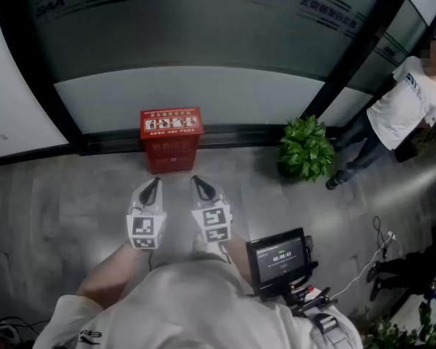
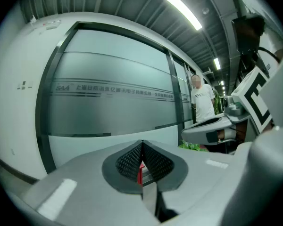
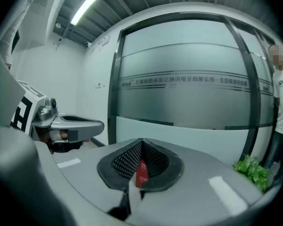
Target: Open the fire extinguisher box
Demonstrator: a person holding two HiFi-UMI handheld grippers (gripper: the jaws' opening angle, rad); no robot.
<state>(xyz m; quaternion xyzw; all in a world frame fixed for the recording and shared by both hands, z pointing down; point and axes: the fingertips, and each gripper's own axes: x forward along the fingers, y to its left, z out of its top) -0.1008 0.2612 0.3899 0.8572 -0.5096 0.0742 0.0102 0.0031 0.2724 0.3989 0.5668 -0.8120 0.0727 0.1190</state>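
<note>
The red fire extinguisher box [image 1: 170, 139] stands on the grey floor against the frosted glass wall, lid down, white pictograms on top. My left gripper [image 1: 155, 184] and right gripper [image 1: 197, 182] hang side by side a short way in front of it, both shut with nothing held. In the left gripper view only a red sliver of the box [image 2: 140, 174] shows through the gap below the closed left gripper [image 2: 142, 145]. The right gripper view shows the same: a red strip of the box [image 3: 141, 173] beneath the shut right gripper [image 3: 142, 142].
A potted green plant [image 1: 305, 150] sits on the floor right of the box. A person in a white shirt [image 1: 403, 107] stands at the far right by the glass door frame. A small monitor on a rig [image 1: 279, 257] hangs at my right side, cables beyond it.
</note>
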